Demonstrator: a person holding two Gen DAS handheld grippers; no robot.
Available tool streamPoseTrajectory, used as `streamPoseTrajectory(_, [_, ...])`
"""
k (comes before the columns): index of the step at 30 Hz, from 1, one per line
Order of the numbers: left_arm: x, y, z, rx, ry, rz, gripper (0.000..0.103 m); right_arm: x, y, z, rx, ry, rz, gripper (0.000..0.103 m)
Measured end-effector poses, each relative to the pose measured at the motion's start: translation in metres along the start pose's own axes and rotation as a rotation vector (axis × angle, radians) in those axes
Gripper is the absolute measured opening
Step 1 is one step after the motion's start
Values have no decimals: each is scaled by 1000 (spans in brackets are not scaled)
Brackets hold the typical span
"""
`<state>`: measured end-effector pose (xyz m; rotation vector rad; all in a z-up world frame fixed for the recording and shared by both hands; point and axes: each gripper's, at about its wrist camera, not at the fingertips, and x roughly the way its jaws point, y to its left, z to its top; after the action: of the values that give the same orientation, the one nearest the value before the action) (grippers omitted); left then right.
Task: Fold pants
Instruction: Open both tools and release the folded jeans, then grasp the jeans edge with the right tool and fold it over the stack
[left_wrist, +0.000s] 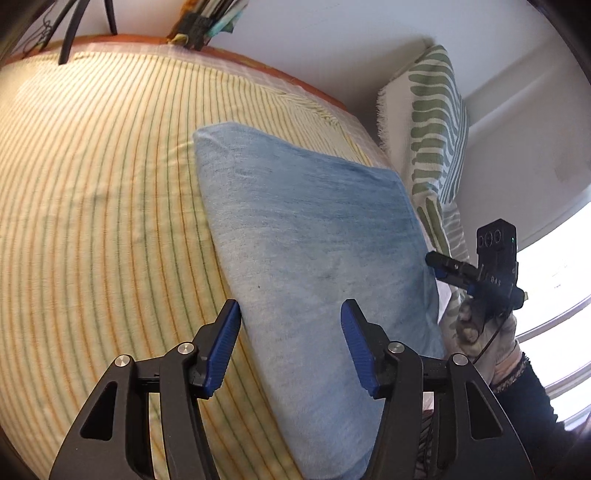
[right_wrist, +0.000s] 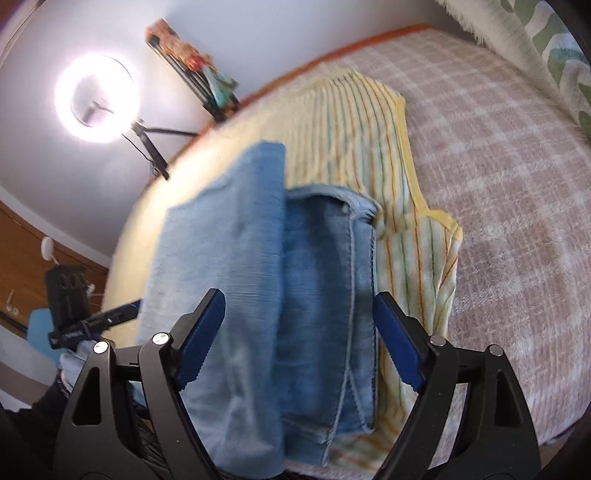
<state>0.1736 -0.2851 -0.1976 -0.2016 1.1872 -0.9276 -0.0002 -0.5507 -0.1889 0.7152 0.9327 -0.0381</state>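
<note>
pants (right_wrist: 258, 258) near end cut off bottom edge, upper part blurred | rack (left_wrist: 201, 22) cut by top edge | person's sleeve (left_wrist: 524, 398) cut off lower right

A yellow striped towel (left_wrist: 92, 206) is spread over a beige checked bedcover (right_wrist: 498, 177), with a green-and-white patterned cushion (left_wrist: 432, 147) at the bed's edge. A lit ring light (right_wrist: 96, 98) stands by the white wall, near a cluttered rack (right_wrist: 195, 70)
</note>
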Motion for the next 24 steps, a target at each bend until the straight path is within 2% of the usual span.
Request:
streamPoseTrajectory(2, [6, 1, 1, -6, 10, -2, 55, 5, 2, -2, -13, 1, 17, 85])
streamPoseTrajectory(3, [8, 2, 2, -5, 14, 1, 55, 5, 5, -2, -29, -5, 27, 80])
streamPoseTrajectory(4, [11, 3, 2, -2, 19, 1, 55, 4, 10, -4, -61, -13, 41, 69])
streamPoseTrajectory(9, [14, -1, 3, 48, 14, 7, 48, 2, 20, -5, -135, -22, 29, 58])
streamPoseTrajectory(12, [17, -1, 6, 58, 20, 10, 48, 2, 21, -3, -161, -24, 7, 60])
streamPoseTrajectory(13, [18, 0, 7, 59, 21, 16, 50, 5, 22, -2, -167, -16, -13, 70])
streamPoseTrajectory(14, [20, 1, 8, 49, 21, 26, 57, 8, 21, -2, -158, -3, -9, 75])
streamPoseTrajectory(17, [24, 5, 13, -6, 8, -3, 59, 20, 25, 1, -156, 17, -4, 76])
streamPoseTrajectory(18, [24, 4, 13, -7, 3, -9, 59, 21, 27, 1, -170, 15, -11, 69])
streamPoseTrajectory(19, [26, 3, 13, -4, -2, -15, 59, 20, 32, 0, -194, 10, -15, 57])
streamPoseTrajectory(20, [26, 1, 12, 3, -9, -10, 52, 17, 34, 0, -205, 5, -27, 50])
streamPoseTrajectory(21, [26, -1, 12, 11, -11, -4, 46, 13, 37, 0, -213, -3, -40, 37])
streamPoseTrajectory(22, [25, -4, 11, 23, -20, 7, 39, 7, 38, 1, -212, -17, -27, 32])
streamPoseTrajectory(24, [24, -7, 11, 39, -26, 7, 38, 0, 39, 1, -216, -22, -6, 32])
